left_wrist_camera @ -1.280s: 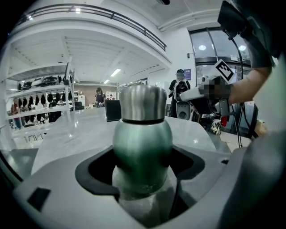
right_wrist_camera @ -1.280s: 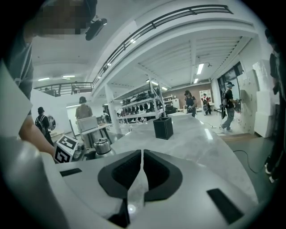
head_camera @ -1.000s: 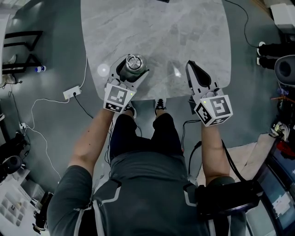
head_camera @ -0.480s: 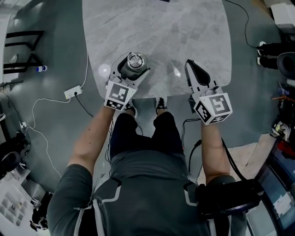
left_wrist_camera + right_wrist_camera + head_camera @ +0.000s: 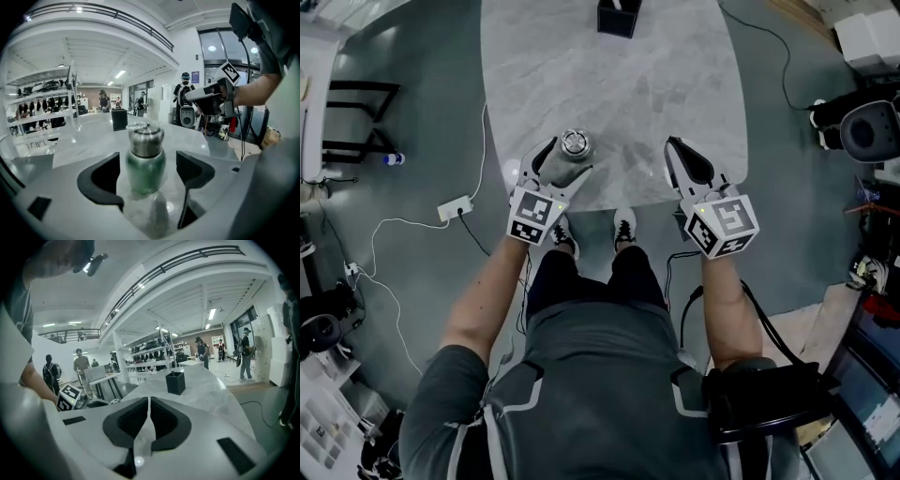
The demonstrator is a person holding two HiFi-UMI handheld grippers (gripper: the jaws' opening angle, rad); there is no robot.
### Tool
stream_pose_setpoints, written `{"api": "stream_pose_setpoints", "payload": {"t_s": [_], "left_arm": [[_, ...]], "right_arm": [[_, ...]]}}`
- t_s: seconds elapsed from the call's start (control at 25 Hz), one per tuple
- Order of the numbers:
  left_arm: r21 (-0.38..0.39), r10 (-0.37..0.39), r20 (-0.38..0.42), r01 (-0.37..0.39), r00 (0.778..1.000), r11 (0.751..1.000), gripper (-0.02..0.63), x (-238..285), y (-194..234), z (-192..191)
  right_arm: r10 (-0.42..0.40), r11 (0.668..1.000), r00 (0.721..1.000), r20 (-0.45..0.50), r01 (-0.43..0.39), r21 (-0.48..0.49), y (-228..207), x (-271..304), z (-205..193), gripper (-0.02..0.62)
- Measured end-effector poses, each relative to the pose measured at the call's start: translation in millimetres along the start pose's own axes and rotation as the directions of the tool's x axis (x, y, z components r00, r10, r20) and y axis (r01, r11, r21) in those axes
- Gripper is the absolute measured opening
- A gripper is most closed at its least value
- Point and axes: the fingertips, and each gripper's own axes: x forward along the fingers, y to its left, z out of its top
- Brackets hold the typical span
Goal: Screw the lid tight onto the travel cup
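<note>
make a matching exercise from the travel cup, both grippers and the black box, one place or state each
Things
1. travel cup
2. left gripper
3. right gripper
4. black box

Places or states
A. fingers together, nothing between them
B. at the far end of the table
C. upright near the table's near edge, green body, silver top
D. fingers apart, one on each side of the cup, gaps showing

Pairs: 1-C, 2-D, 3-A, 4-B
</note>
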Motion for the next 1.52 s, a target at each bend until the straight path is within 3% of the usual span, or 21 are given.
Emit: {"api": "stream_pose_setpoints", "payload": {"t_s": [0.36, 0.64, 0.8, 1.0, 1.2, 1.44, 1.52], "left_arm": [[-0.053, 0.019, 0.098, -0.014, 0.995, 0.999, 0.368, -76.5, -11.2, 76.4], [-0.091, 0.089, 0.209, -0.072, 0.974, 0.993, 0.358, -119.7, 5.7, 129.3], [-0.079, 0.152, 0.270, -0.135, 0.951, 0.988, 0.289, -143.2, 14.0, 159.8], [-0.123, 0.178, 0.354, -0.142, 0.918, 0.982, 0.182, -172.9, 19.4, 201.2], [-0.128, 0.187, 0.383, -0.148, 0.905, 0.981, 0.105, -193.1, 24.8, 234.3], [-0.193, 0.282, 0.458, -0.215, 0.843, 0.957, 0.009, -233.6, 43.4, 271.3], [-0.203, 0.295, 0.463, -0.224, 0.836, 0.953, 0.009, -244.8, 49.1, 278.2]], "right_arm": [[0.010, 0.999, 1.000, 0.028, -0.009, -0.041, 19.7, -33.9, 62.2, 0.040], [0.000, 1.000, 0.999, 0.044, 0.001, -0.031, 32.4, -41.0, 90.1, 0.040], [0.005, 0.997, 0.997, 0.076, 0.000, -0.071, 42.9, -45.8, 114.0, 0.040], [0.014, 0.994, 0.995, 0.096, -0.004, -0.106, 62.8, -50.2, 138.9, 0.040], [0.028, 0.991, 0.991, 0.129, -0.011, -0.130, 82.9, -60.5, 170.4, 0.040], [0.004, 0.984, 0.980, 0.197, 0.031, -0.174, 88.9, -73.6, 215.7, 0.040], [-0.017, 0.983, 0.976, 0.218, 0.057, -0.177, 86.4, -78.0, 226.8, 0.040]]}}
